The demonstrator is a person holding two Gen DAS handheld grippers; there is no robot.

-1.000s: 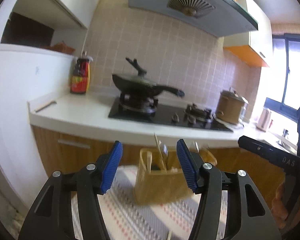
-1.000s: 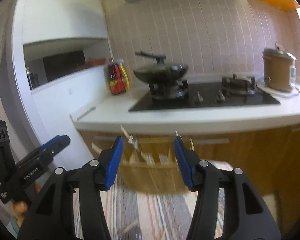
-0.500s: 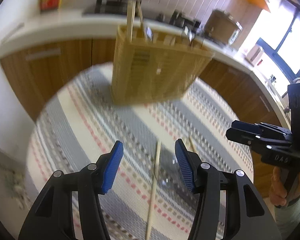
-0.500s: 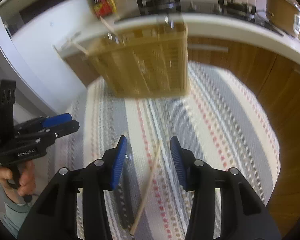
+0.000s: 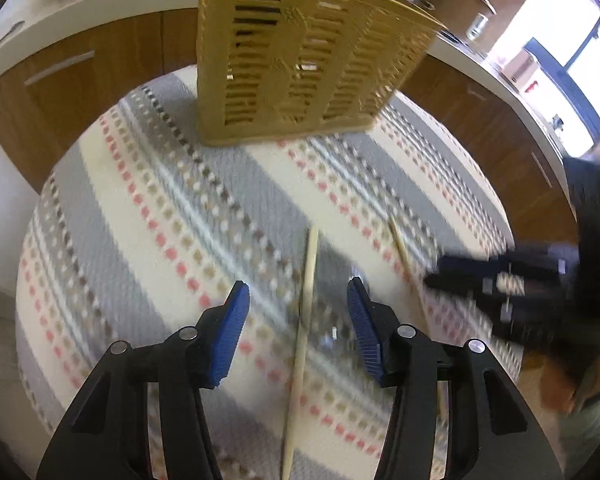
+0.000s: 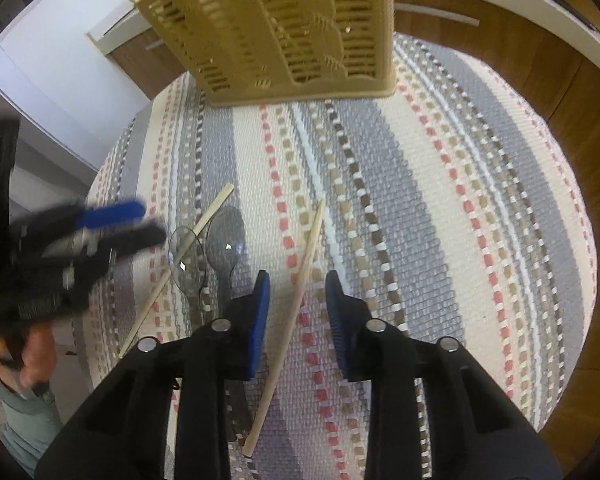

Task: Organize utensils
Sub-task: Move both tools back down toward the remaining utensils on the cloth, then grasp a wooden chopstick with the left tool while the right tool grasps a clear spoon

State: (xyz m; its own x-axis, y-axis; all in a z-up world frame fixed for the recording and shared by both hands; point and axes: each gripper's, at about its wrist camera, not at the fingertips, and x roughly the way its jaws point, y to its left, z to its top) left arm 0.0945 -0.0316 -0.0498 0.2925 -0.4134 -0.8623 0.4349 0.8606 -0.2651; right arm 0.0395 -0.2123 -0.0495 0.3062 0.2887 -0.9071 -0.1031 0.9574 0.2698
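Nearest, in the right wrist view: right gripper (image 6: 294, 282), jaws just narrowed but not yet pressing, a thin wooden chopstick (image 6: 296, 304) lying between the ribbed blue pads (image 6: 260, 312) w/o clear contact. In the left wrist view: left gripper (image 5: 298, 300), jaws apart and easing inward, straddling a second chopstick (image 5: 306, 280); nothing is held.

Risks — a slim round stick can be rolled or flicked off the woven striped cloth (image 6: 440, 200) if it is pinched off-centre; the coarse weave may be snagged by a pad tip. The two clear plastic spoons (image 6: 224, 240), just beside the left chopstick, may be nudged.

Farther back: slotted tan plastic utensil basket (image 5: 300, 60), upright, rigid, lattice-walled — the likely destination. A long stick may be caught on its rim at insertion.
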